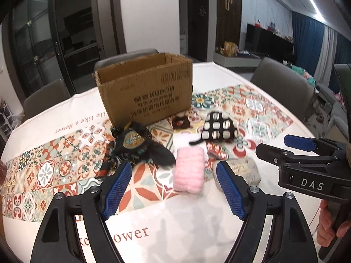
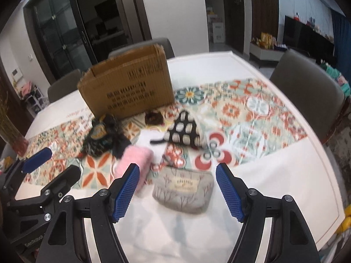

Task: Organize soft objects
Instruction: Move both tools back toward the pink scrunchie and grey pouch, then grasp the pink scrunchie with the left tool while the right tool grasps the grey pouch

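Both grippers were released, nothing between the jaws: left gripper (image 1: 174,188) hung over the fluffy pink rolled towel (image 1: 189,169), right gripper (image 2: 177,190) over the flat grey fabric pouch with a tree print (image 2: 183,189). Both items lay toward the near edge of the table (image 2: 285,175), pouch just beside the towel. Further in sat a crumpled black printed cloth (image 1: 136,146), a black-and-white checked pouch (image 1: 218,127) and a small dark crocheted piece (image 1: 180,122), all in front of the open brown cardboard box (image 1: 144,89) toward the far edge. I judged everything light and floppy, no breakage risk. Towel would squash, so I'd pinch across its middle, deep. The pouch lay flat, so I'd catch an edge or scoop under a corner, or the pads would slide off.
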The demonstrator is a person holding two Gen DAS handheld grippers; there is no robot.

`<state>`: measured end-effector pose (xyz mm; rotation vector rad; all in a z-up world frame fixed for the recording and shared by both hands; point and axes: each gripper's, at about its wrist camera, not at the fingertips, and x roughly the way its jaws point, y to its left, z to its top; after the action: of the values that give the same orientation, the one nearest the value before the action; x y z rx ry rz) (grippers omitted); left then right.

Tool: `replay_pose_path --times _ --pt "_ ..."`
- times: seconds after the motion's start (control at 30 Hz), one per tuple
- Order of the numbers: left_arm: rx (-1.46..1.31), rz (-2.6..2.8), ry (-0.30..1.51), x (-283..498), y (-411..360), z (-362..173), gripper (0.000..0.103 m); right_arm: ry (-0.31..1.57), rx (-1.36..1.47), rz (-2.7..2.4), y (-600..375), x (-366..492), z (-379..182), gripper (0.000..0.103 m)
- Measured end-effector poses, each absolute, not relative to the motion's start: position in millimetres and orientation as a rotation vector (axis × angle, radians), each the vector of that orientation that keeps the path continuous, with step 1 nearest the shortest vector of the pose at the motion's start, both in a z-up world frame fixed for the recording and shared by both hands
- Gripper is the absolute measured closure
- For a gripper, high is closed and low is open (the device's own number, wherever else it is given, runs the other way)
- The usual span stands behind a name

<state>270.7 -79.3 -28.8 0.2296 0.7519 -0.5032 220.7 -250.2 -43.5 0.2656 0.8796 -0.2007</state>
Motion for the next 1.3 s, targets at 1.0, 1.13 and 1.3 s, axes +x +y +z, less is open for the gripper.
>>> replay_pose_path --times 1.0,1.13,1.3 --pt "0.306 -0.699 0.895 298.8 -90.8 -123.3 0.024 1.175 0.411 -0.238 -252.8 259.6 -134.2 0.019" --pt "0.297 -0.711 0.918 302.6 -92.9 -131.8 0.024 1.204 0.351 -0.238 -246.0 266.2 -137.4 0.019" --pt "0.307 -0.71 0.916 304.1 -95.6 -137.6 0.024 1.231 0.334 -0.256 -245.2 271.2 -143.8 0.015"
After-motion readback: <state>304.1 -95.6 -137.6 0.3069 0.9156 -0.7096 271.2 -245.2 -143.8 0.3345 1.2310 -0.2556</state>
